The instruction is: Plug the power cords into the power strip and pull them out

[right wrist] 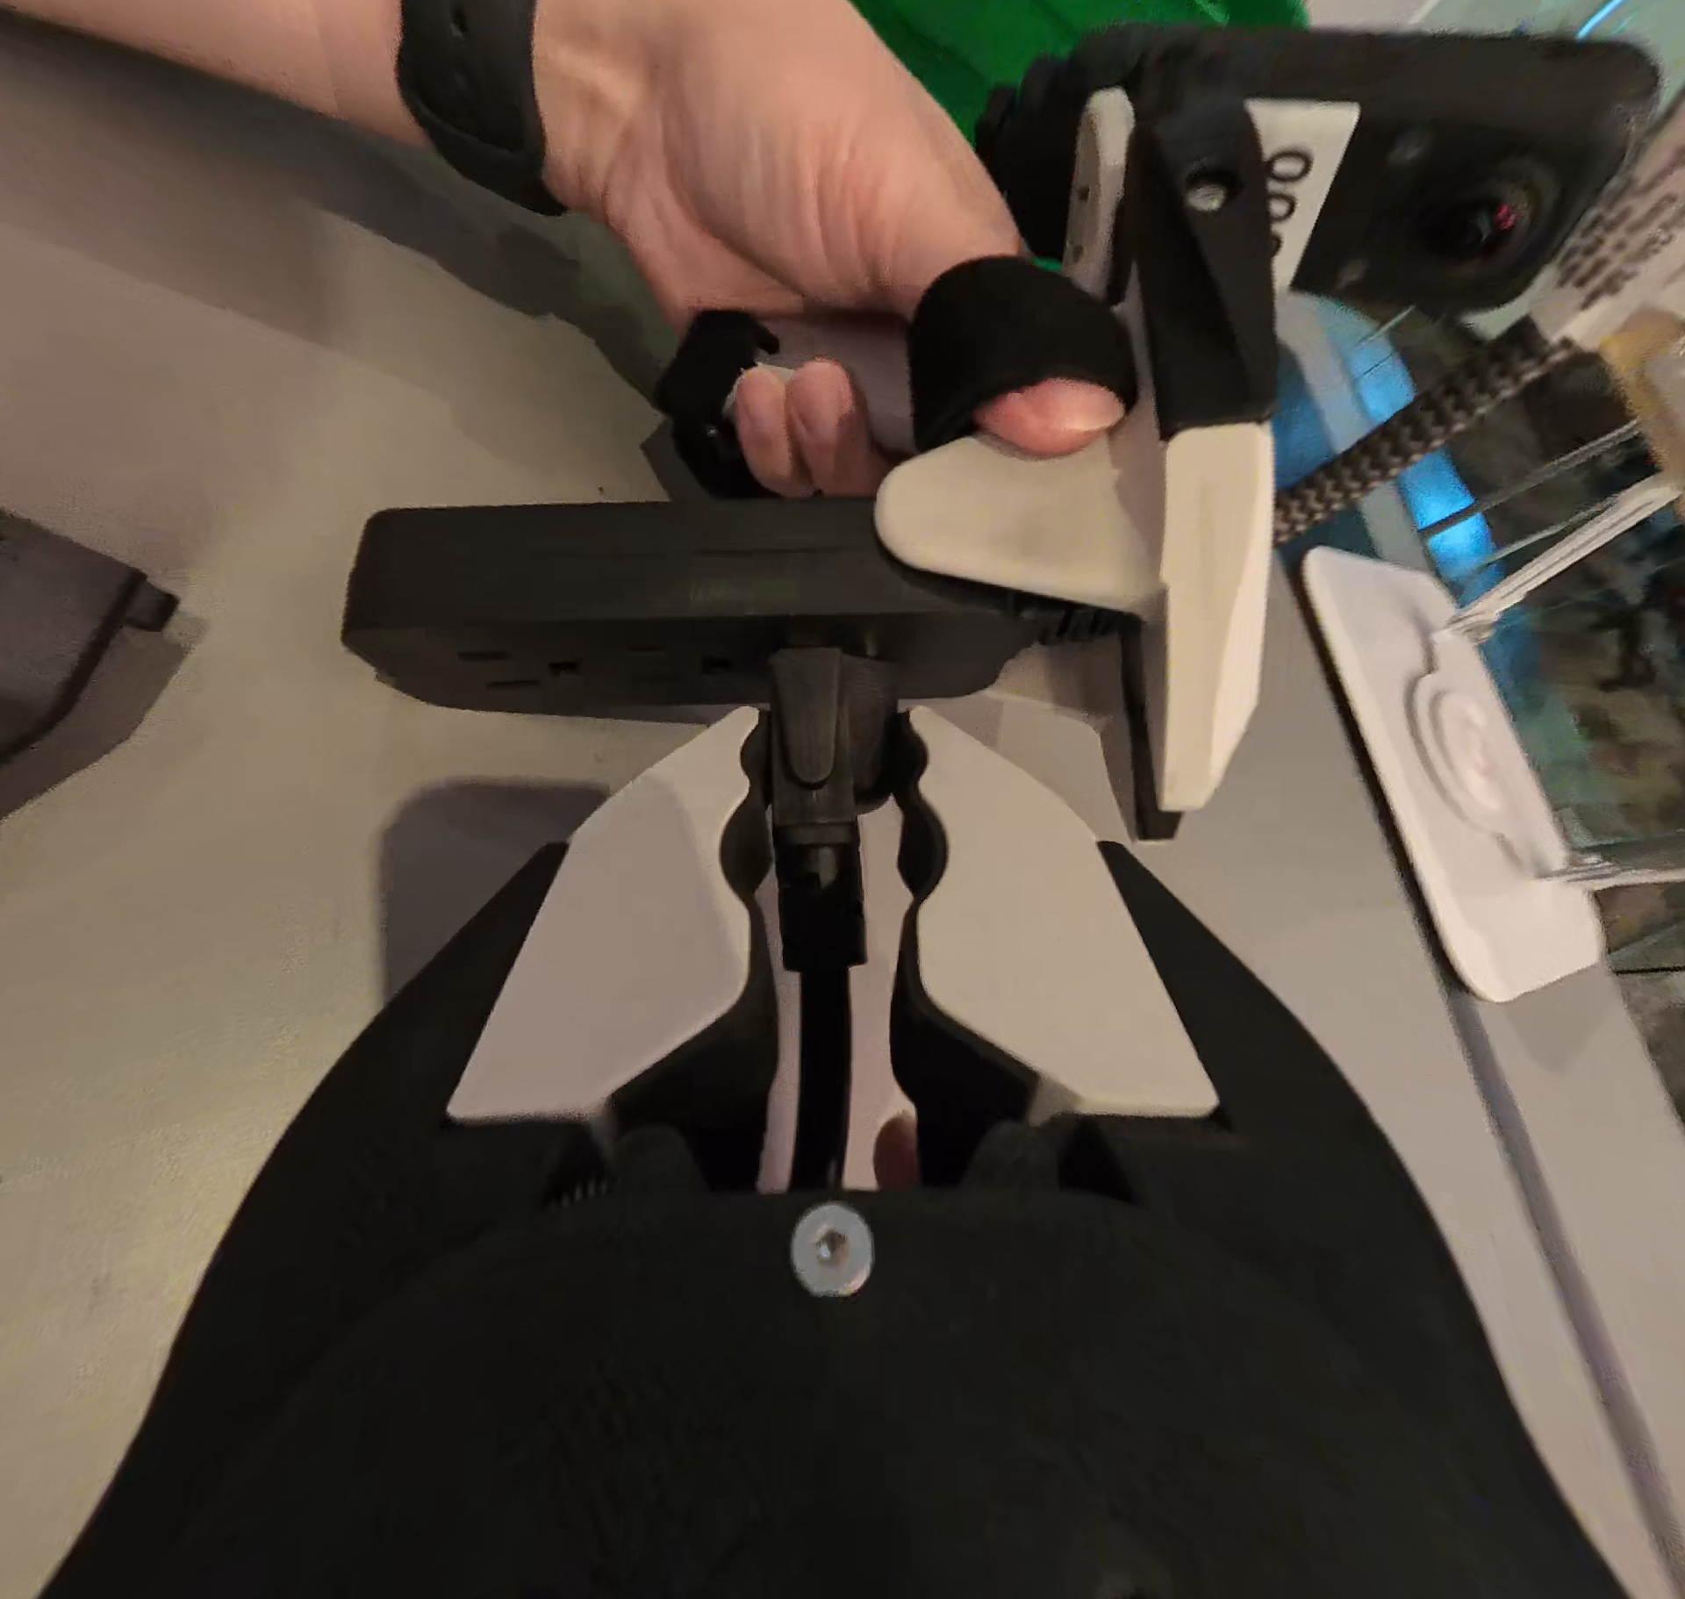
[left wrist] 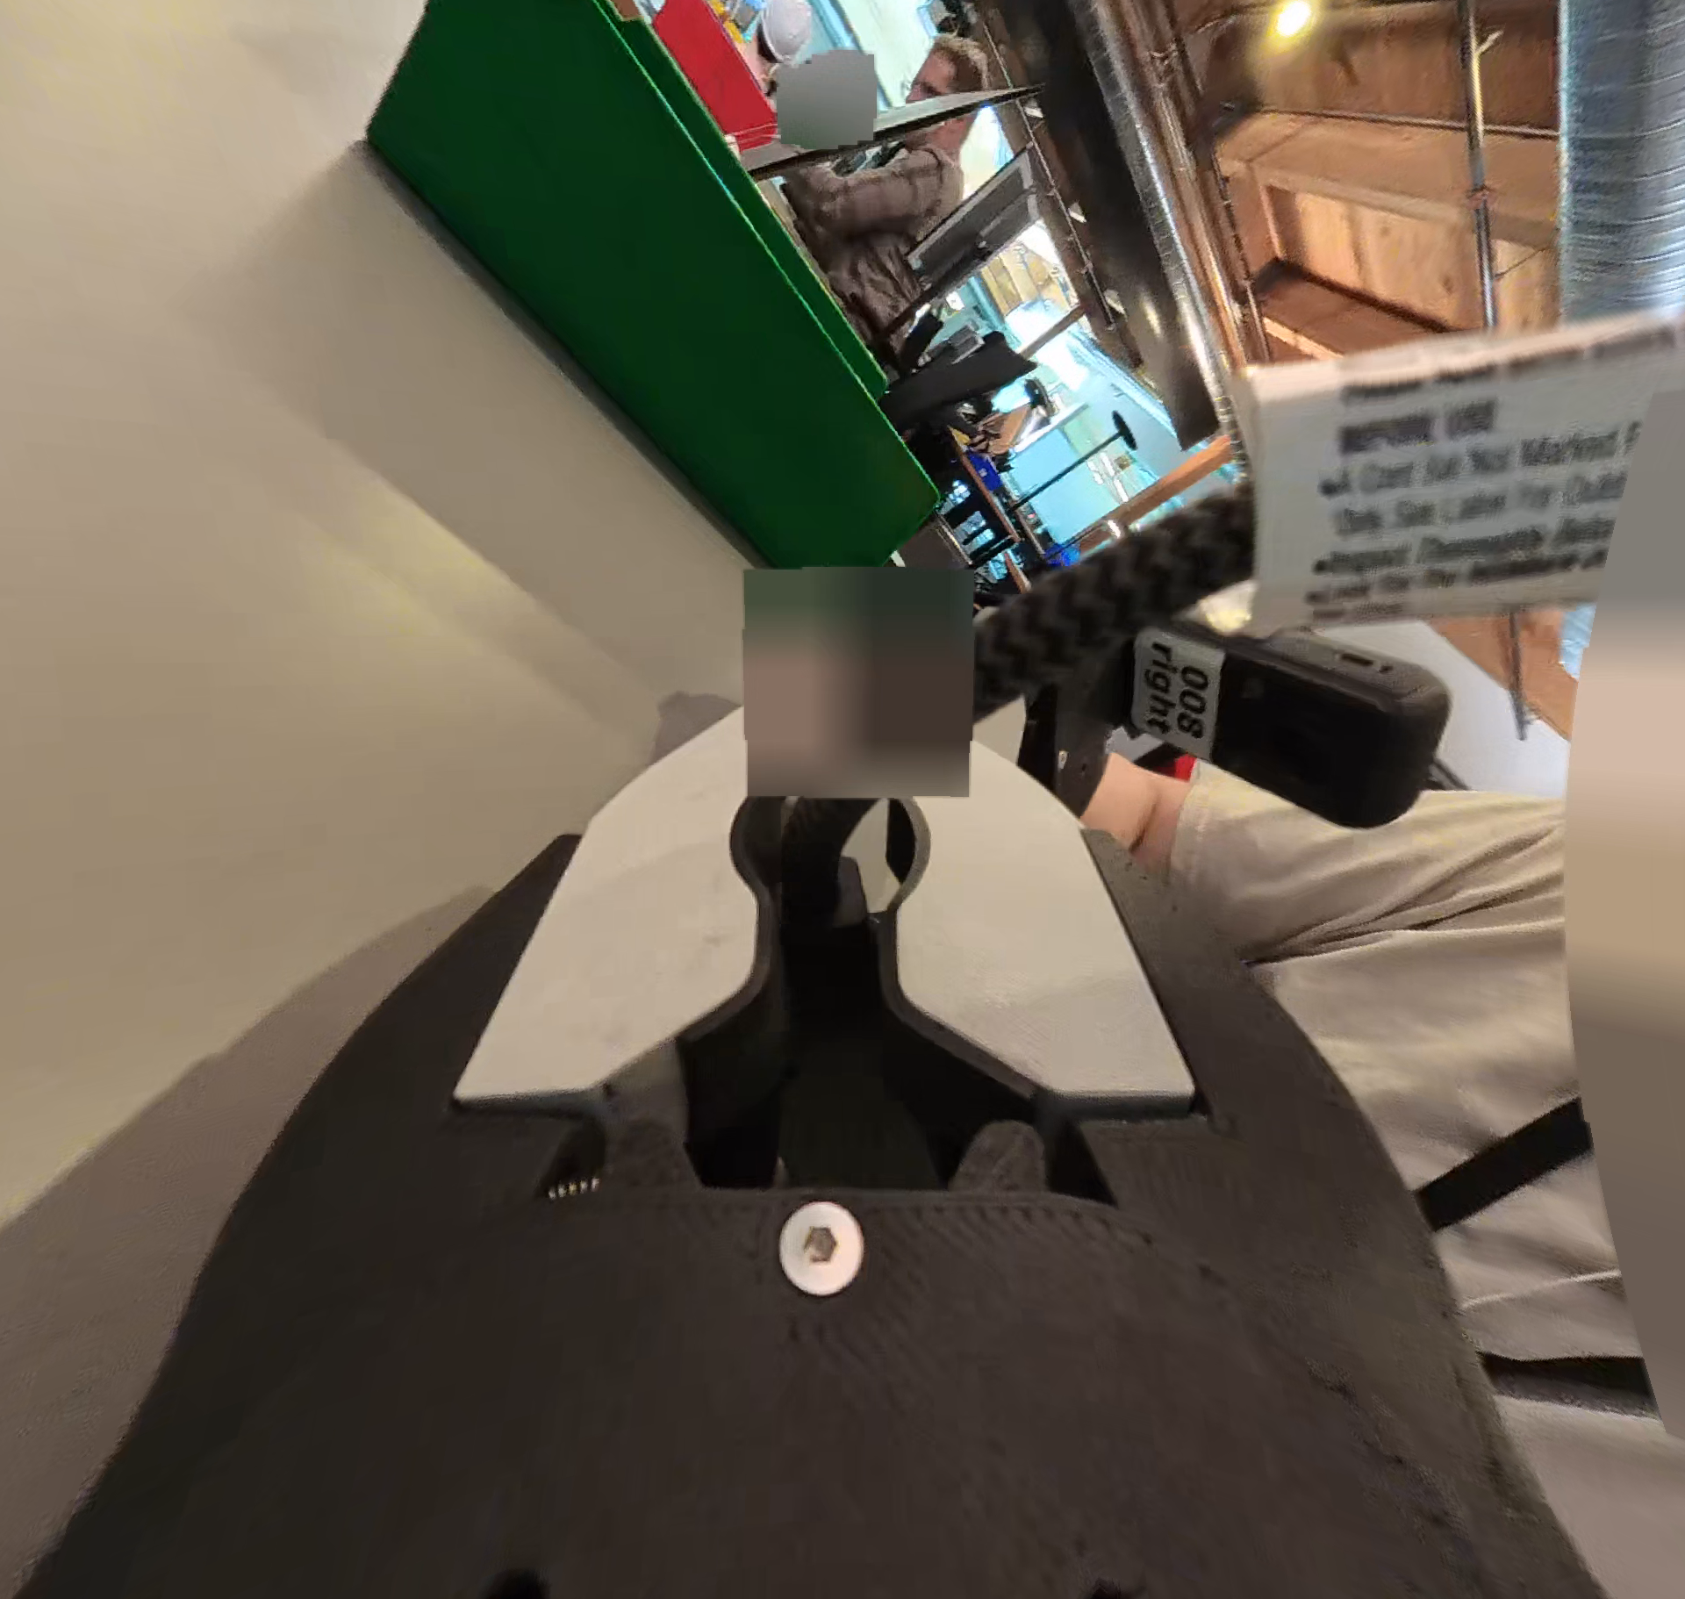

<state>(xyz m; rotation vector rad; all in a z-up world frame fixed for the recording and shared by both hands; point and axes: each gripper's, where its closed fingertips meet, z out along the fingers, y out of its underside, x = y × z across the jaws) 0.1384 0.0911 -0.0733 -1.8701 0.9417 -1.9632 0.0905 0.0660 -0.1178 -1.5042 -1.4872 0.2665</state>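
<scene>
In the right wrist view, my right gripper (right wrist: 834,739) is shut on a black plug (right wrist: 811,735), and its cord (right wrist: 821,1054) runs back between the fingers. The plug's front meets the socket face of the black power strip (right wrist: 593,589), and no prongs show. My left gripper (right wrist: 1085,570) clamps the strip's right end and holds it on edge above the table. In the left wrist view, the left gripper (left wrist: 834,835) is shut on the dark strip end (left wrist: 825,917), with its tips partly hidden. The strip's braided cord (left wrist: 1094,616) carries a white tag (left wrist: 1441,479).
A green bin (left wrist: 638,233) stands on the grey table (right wrist: 228,917) behind the strip. A white flat stand (right wrist: 1459,735) lies at the right and a dark object (right wrist: 55,634) at the left edge. People sit in the background. One gripper's finger ends stand about 6 cm off the other's.
</scene>
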